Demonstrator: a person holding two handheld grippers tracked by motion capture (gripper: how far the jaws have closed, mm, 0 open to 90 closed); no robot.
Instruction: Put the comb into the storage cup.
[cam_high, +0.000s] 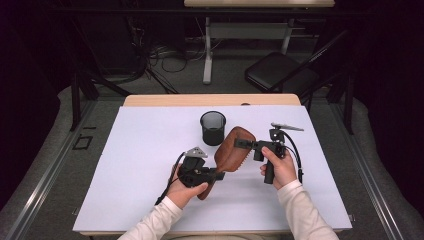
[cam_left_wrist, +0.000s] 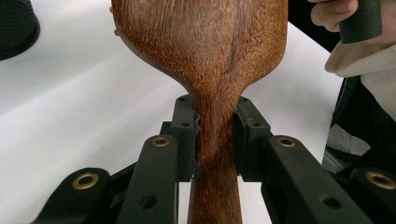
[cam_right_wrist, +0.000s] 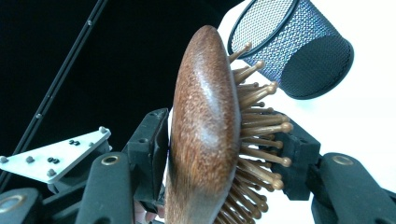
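Observation:
A brown wooden hairbrush (cam_high: 232, 147) with wooden pins is held above the white table (cam_high: 140, 165), tilted up toward the right. My left gripper (cam_high: 220, 175) is shut on the narrow neck of its handle (cam_left_wrist: 212, 135), one pad on each side. My right gripper (cam_high: 241, 144) comes in from the right and clamps the brush head (cam_right_wrist: 205, 116): one pad lies against the smooth wooden back, the other meets the tips of the pins (cam_right_wrist: 275, 140). A black mesh cup (cam_high: 213, 128) stands upright just behind the brush.
The mesh cup (cam_right_wrist: 294, 46) sits close to the brush head, at the table's middle back. White table surface lies open to the left and right of the hands. Beyond the far edge are a folding chair (cam_high: 280, 75), cables and another table's leg.

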